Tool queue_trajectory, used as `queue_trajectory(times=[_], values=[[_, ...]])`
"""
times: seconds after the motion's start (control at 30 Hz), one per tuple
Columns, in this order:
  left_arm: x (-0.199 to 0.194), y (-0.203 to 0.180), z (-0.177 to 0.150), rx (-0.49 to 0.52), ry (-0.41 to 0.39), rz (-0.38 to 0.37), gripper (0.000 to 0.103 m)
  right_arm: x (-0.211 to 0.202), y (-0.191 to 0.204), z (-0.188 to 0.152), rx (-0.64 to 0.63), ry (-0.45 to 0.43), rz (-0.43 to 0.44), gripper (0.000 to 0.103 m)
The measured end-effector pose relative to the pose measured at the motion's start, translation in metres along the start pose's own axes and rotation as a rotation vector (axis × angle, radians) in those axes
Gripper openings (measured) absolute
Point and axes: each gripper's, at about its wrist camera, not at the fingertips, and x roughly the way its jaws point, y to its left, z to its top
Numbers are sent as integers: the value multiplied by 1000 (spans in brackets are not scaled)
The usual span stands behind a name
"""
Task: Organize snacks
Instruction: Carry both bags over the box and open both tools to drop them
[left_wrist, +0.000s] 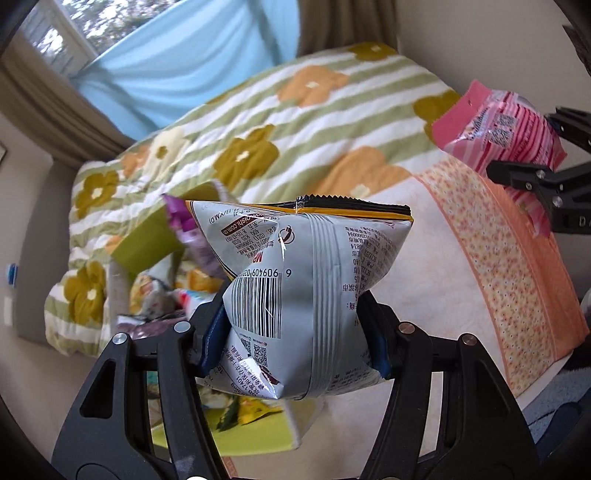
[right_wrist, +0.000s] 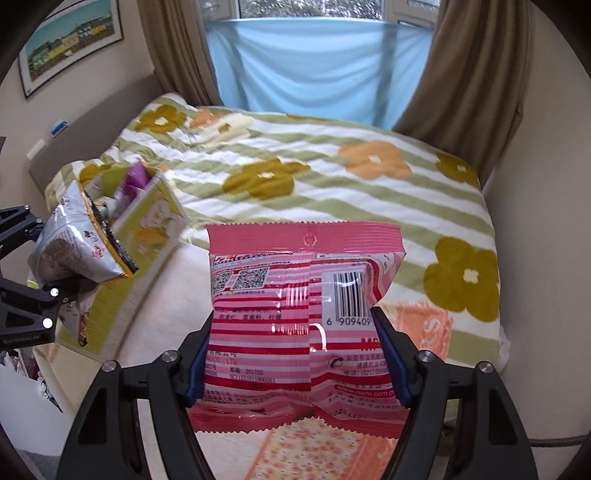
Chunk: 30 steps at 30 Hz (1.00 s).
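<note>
Both hands loaded, mid-carry above bed (right_wrist: 332, 192).

L gripper (left_wrist: 295, 332): clamped on silver chip bag (left_wrist: 306, 280), pads pinching its waist so the bag bulges above and below; barcode side facing cam, black-yellow seal edge up. Held clear of the mattress, nothing under it touching.

R gripper (right_wrist: 295, 350): closed on pink striped snack bag (right_wrist: 303, 317), fingers (right_wrist: 391, 350) pressed on both side edges, bag upright and flat, barcode side to cam. Also in the air, over the peach floral sheet (right_wrist: 314, 450).

Green box (right_wrist: 151, 229) w/ flower print sits at bed edge, tilted, just beside the silver bag in R view. Already some packets inside: purple wrapper (right_wrist: 135, 181) sticking out the top, plus others too blurred to ID. More loose wrappers (left_wrist: 162, 295) visible below the box in L view, low beside the bed; can't tell if sorted pile or leftover.

Progress, est.: partway. Box looks like the target bin and is part filled; two bags in hand not yet dropped. Silver bag near box rim, prob. first in. Pink bag well apart from box, needs a move across to the left. Remaining count unclear, since lower clutter is blurred and half hidden behind the silver bag.
</note>
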Motion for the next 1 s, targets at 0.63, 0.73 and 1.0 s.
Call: queue_trajectory(times=[0.63,0.73,1.0], values=[[-8,192,-37,-189,-96,-94,59,-3,210,54,-74,-65,135,71],[6,203,-37,-174,-80,-149,59,7,222,53,-64,-41,115,71],[19,225,-49,-152,-117,-203,103,14,239,37,46,13,46,71]])
